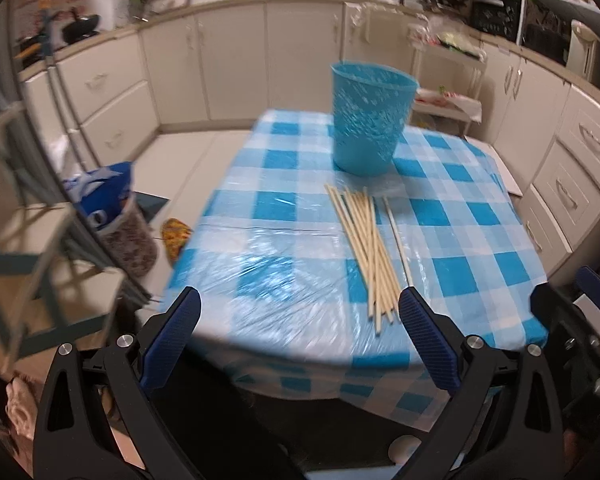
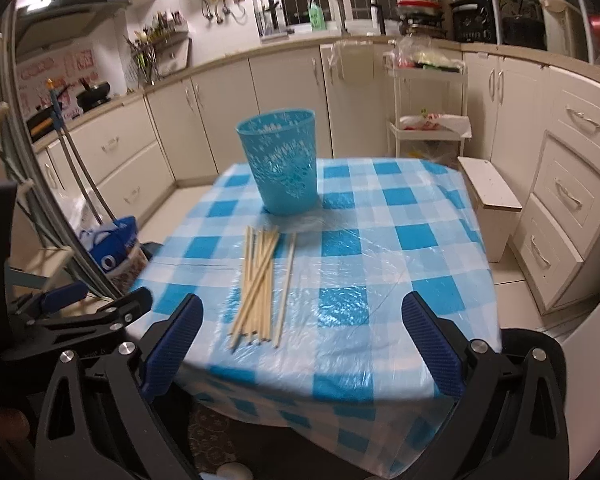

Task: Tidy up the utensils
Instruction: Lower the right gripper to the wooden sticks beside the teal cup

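Observation:
Several wooden chopsticks [image 1: 370, 254] [image 2: 260, 282] lie in a loose bundle on the blue-and-white checked table [image 1: 480, 216] [image 2: 400, 240]. One chopstick lies a little apart on the bundle's right. Behind them stands an upright blue plastic cup [image 1: 367, 116] [image 2: 283, 160]. My left gripper [image 1: 298, 336] is open above the table's near edge, its right finger beside the chopstick ends, nothing between the fingers. My right gripper [image 2: 302, 340] is open too, hovering at the near edge just right of the chopstick ends. The other gripper shows at the edge of each view.
Cream kitchen cabinets [image 2: 220, 120] line the back and right walls. A white stool [image 2: 490, 200] stands by the table's right side. A blue bag [image 1: 100, 196] on a patterned container sits on the floor at left, next to a folding chair frame [image 1: 28, 248].

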Motion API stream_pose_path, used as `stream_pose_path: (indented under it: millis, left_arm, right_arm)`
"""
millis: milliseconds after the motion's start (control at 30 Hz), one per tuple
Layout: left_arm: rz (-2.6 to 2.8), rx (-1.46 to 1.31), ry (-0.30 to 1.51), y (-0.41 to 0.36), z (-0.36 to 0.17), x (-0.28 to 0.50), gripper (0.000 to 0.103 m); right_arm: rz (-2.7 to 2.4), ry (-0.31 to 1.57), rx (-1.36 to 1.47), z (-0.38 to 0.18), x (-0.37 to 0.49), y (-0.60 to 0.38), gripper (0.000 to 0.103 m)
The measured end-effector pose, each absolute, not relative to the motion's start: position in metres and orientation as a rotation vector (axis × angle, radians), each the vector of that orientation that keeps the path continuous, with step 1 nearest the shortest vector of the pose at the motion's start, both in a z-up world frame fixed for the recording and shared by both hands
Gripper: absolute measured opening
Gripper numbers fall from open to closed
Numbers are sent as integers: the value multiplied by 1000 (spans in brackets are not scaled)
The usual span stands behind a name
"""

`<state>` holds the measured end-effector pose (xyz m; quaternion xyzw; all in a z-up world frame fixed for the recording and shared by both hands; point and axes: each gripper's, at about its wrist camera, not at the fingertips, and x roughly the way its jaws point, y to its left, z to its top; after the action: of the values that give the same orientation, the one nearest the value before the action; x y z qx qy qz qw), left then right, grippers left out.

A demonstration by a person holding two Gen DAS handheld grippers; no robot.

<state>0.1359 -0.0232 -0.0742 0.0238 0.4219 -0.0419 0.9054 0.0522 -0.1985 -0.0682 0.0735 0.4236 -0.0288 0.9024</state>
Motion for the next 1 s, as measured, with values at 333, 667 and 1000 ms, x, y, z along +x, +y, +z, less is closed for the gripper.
stream_pose_path:
  millis: [333,667,1000]
  left_arm:
    - [-166,64,898,-74,-120,259,68]
    - [-249,72,997,-104,-156,302,33]
    - [-334,-15,1006,-99,-162,310,8]
  right_arm:
    - [-91,1007,181,-123,113,-234,72]
    - [-93,1049,224,-149,141,-249,72]
    - [-61,1064,206,-163,160,-239,72]
